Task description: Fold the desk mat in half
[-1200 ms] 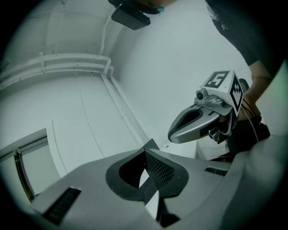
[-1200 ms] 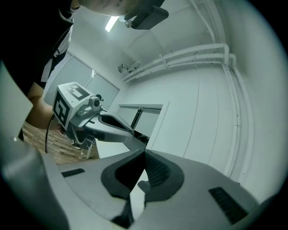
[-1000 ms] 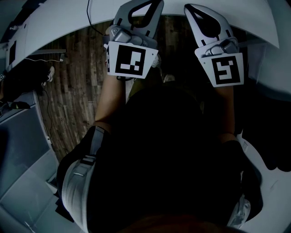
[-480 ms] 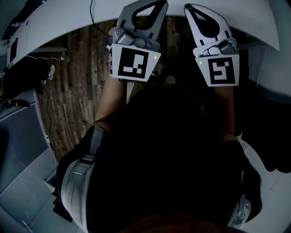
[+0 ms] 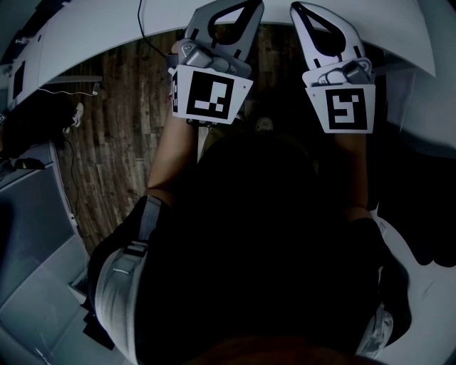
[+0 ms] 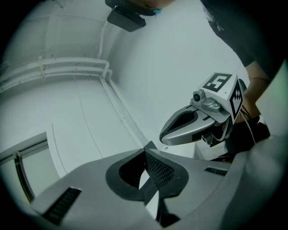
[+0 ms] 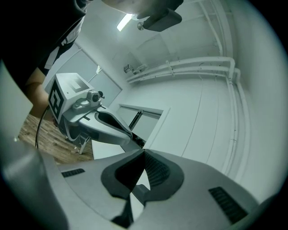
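Observation:
No desk mat shows in any view. In the head view I hold both grippers level in front of my chest, side by side, over the near edge of a white table (image 5: 85,28). The left gripper (image 5: 226,6) has its jaws closed tip to tip with nothing between them, as the left gripper view (image 6: 146,148) shows. The right gripper (image 5: 313,14) is shut and empty too, its tips meeting in the right gripper view (image 7: 143,152). Each gripper view catches the other gripper beside it: the right gripper (image 6: 163,137) and the left gripper (image 7: 135,139).
Below the hands is a wooden floor (image 5: 121,142) and my dark-clothed body. A dark bag (image 5: 35,121) and a thin cable (image 5: 68,93) lie at the left, grey cabinets (image 5: 28,242) at the lower left. White walls with pipes (image 7: 202,63) stand ahead.
The right gripper has rolled a little about its own axis, so its marker cube faces the head camera more squarely. Both hands stay where they were.

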Demonstrator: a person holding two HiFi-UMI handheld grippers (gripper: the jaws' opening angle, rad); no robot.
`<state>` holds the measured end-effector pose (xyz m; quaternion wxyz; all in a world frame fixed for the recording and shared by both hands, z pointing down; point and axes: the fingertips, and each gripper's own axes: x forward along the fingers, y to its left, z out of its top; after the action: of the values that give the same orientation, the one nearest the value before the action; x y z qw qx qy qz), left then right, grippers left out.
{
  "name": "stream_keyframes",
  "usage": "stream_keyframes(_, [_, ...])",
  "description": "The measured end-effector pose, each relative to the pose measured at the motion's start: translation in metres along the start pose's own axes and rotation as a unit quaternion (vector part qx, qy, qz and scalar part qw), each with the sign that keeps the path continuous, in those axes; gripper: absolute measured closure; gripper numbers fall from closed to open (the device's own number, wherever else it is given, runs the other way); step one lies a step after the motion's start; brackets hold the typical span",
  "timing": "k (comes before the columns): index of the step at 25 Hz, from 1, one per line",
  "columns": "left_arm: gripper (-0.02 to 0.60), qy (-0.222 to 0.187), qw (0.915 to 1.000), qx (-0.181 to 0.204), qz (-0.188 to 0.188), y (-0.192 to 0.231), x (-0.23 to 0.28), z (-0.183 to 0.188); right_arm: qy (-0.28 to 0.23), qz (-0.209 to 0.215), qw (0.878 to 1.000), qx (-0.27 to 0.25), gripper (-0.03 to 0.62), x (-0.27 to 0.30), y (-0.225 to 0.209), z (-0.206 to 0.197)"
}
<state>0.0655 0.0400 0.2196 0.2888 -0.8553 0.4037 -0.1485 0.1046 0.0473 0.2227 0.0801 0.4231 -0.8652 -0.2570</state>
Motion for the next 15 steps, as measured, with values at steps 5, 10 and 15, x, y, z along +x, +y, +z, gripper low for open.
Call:
stream_keyframes(5, [0.569, -0.005, 1.0000, 0.001, -0.001, 0.0014, -0.0014, 0.0033, 0.001, -0.007, 1.000, -0.002, 0.566, 0.0006, -0.0004, 0.0035])
stream_keyframes(10, [0.569, 0.000, 1.0000, -0.003, -0.006, -0.0043, 0.0010, 0.0016, 0.005, -0.007, 1.000, -0.003, 0.566, -0.0026, -0.0027, 0.0005])
stream_keyframes(15, [0.569, -0.001, 1.0000, -0.004, -0.006, -0.0042, 0.0010, -0.0015, 0.005, -0.013, 1.000, -0.003, 0.566, -0.0019, -0.0029, -0.0005])
